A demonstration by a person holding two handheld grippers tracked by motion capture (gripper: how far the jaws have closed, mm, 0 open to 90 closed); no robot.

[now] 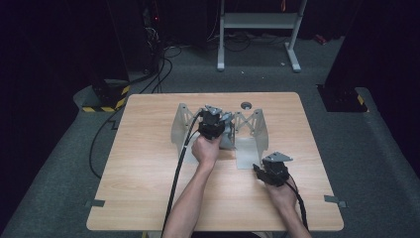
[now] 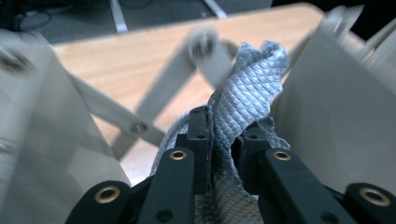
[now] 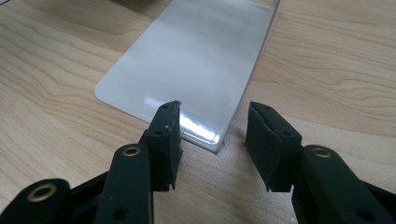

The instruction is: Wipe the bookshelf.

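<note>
A grey quilted cloth (image 2: 252, 79) rises from between the jaws of my left gripper (image 2: 224, 126), which is shut on it. This gripper (image 1: 213, 124) hangs inside a grey metal frame (image 1: 181, 124), between the frame's two upright side panels, and the cloth (image 1: 229, 141) hangs below it. My right gripper (image 3: 212, 114) is open low over the table, its jaws on either side of the near corner of a flat glossy plate (image 3: 196, 56). That plate (image 1: 246, 157) lies at the foot of the frame's right panel (image 1: 258, 130), with my right gripper (image 1: 258, 168) just in front of it.
Crossed metal braces (image 2: 154, 93) join the frame's panels behind the cloth. A small round fitting (image 1: 246, 105) sits near the wooden table's (image 1: 148, 188) far edge. Cables trail from both grippers towards the near edge. A white stand (image 1: 257, 29) is on the floor beyond.
</note>
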